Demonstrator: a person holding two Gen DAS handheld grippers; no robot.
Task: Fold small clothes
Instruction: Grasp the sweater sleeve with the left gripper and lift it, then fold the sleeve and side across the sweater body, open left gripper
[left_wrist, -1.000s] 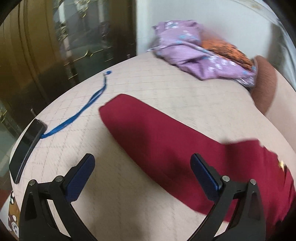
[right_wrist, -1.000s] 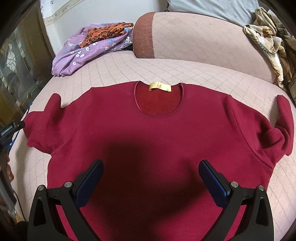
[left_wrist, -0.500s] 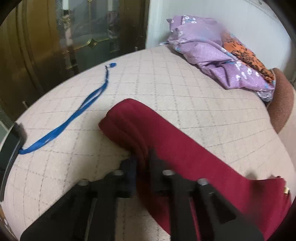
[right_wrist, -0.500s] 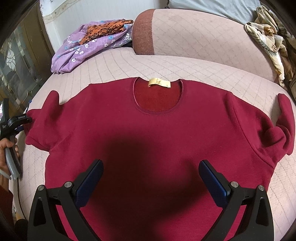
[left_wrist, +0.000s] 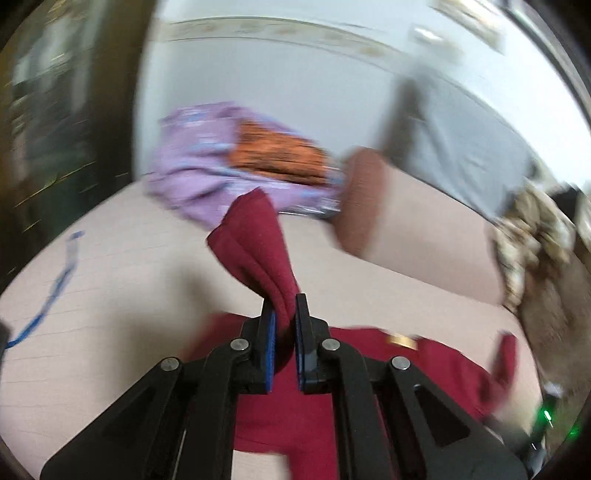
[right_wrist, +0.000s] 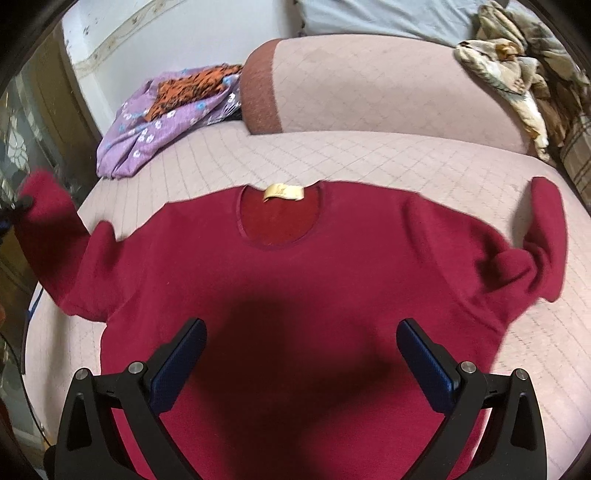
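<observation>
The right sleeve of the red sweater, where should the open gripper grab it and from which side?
Grip the right sleeve at its upturned cuff, coming from the outer right side. The cuff stands folded up off the bed, giving the open right gripper an edge to pinch.

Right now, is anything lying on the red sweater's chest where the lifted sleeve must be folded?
Nothing visible does. The left claw pinches the dark red knit sweater's sleeve, lifted off the bed; the sweater's chest lies bare, with only a shadow there.

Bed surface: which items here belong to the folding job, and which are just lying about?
In play:
dark red knit sweater
its sleeve, clamped in left gripper
right gripper, open

Lying about:
purple floral cloth
orange patterned cloth
blue lanyard
beige crumpled blanket
</observation>
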